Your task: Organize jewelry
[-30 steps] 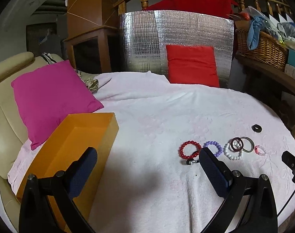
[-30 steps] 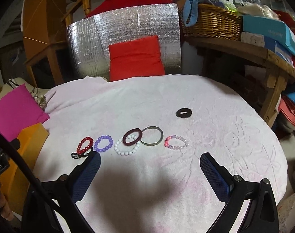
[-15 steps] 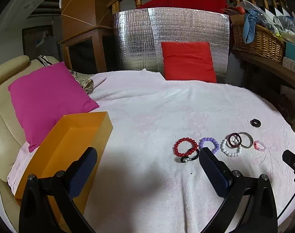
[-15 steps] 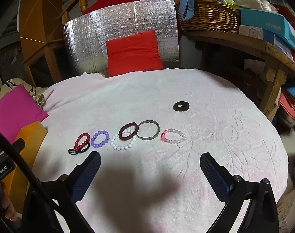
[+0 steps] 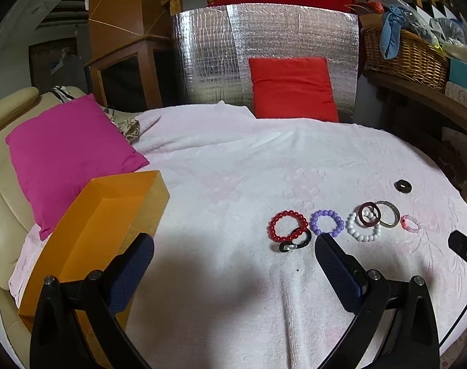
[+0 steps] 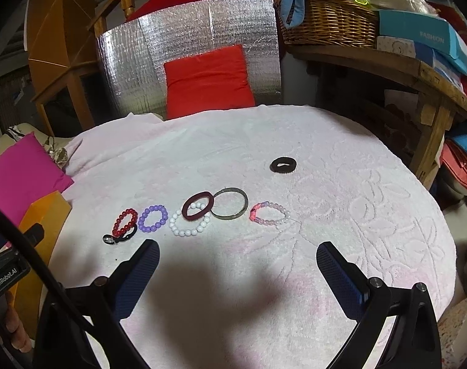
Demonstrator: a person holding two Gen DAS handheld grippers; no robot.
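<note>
Both cameras have drawn back and lifted a little since a second ago, so the row of jewelry sits higher in each frame and farther from the fingertips; none of the pieces has shifted on the cloth.

A pale pink towel point(image 6: 341, 215) with a raised floral pattern covers the round surface. In the left wrist view an open orange box point(image 5: 104, 221) lies at the lower left edge of the towel, with a magenta cushion point(image 5: 67, 153) behind it on a cream sofa. A silver foil panel point(image 5: 215, 55) stands at the top centre with a red cushion point(image 5: 292, 89) leaning against it. A wicker basket point(image 6: 329, 21) and a teal box point(image 6: 418, 33) rest on a wooden shelf at the upper right.

The jewelry lies in a line across the middle: a red bead bracelet point(image 5: 287, 225) overlapping a black ring-shaped piece point(image 5: 295, 244), a purple bead bracelet point(image 5: 327, 222), a white bead bracelet point(image 5: 363, 230) with a dark red band point(image 5: 369, 214) lying across it, a metal bangle point(image 5: 387, 213) touching that band, and a pink bead bracelet point(image 5: 411, 223). A black hair tie point(image 6: 283, 165) lies apart, farther back.

The left gripper point(image 5: 233, 246) hangs with jaws spread wide and empty, its right finger just below the purple bracelet. The right gripper point(image 6: 238, 256) is likewise spread and empty, below the row.
</note>
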